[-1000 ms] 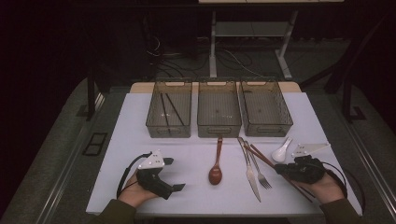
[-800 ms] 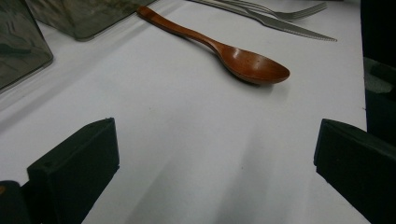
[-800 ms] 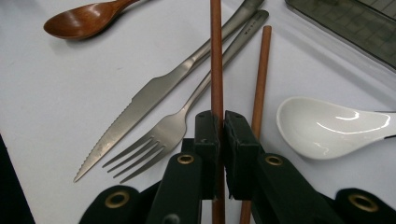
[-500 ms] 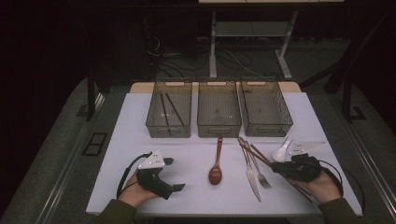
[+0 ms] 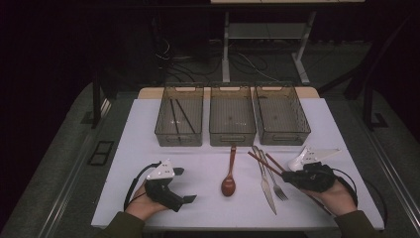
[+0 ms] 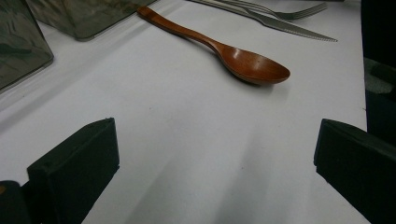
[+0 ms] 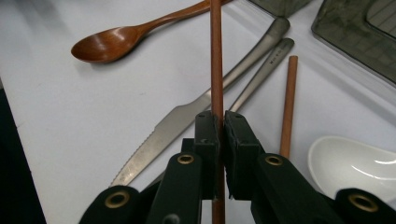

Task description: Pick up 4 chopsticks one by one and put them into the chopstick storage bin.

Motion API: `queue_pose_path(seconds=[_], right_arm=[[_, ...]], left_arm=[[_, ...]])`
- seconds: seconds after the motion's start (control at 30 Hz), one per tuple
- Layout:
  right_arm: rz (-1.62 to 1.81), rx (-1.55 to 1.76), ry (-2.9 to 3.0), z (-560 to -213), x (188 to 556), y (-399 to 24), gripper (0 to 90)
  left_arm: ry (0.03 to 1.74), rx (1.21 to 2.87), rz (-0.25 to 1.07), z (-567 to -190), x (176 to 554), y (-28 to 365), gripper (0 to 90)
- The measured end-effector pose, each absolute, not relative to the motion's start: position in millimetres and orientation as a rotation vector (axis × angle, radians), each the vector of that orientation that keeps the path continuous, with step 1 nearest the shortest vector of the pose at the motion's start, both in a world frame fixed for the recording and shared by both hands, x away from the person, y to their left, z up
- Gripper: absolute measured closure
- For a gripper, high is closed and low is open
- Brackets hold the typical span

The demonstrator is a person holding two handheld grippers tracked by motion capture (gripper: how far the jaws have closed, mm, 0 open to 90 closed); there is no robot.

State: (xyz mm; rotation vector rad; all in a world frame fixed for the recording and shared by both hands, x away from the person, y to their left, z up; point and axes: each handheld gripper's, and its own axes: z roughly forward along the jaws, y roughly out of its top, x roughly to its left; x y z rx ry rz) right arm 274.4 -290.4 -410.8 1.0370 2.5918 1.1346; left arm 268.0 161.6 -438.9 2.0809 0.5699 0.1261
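Observation:
My right gripper [image 7: 217, 122] is shut on a brown wooden chopstick [image 7: 215, 56], which runs straight up between its pads. In the high view that chopstick [image 5: 260, 161] points up-left from the right gripper [image 5: 291, 177], low over the table's right side. A second brown chopstick [image 7: 287, 102] lies loose on the white table beside it. Under and beside them lie a steel knife [image 7: 187, 116] and a fork [image 5: 275, 179]. A wooden spoon [image 5: 229, 179] lies at the centre. My left gripper [image 5: 184, 186] rests on the table at the left, open, nothing between its jaws.
Three clear trays stand side by side at the back: the left tray [image 5: 178, 141] holds two dark chopsticks, beside it the middle tray [image 5: 232, 143] and the right tray [image 5: 285, 140]. A white ceramic spoon [image 7: 350, 161] lies close by the right gripper. The table's front edge is near both hands.
The right gripper has crept slightly left with the chopstick still clamped. The left gripper has stayed where it was.

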Motion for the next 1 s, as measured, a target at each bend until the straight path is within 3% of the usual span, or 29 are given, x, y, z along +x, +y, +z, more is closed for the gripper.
queue_pose_path(seconds=[1.0], right_arm=[[1.224, 0.966, 2.573, -392, 289, -252, 84.5]], left_arm=[[0.576, 2.06, 0.112, -439, 269, 163, 0.0]])
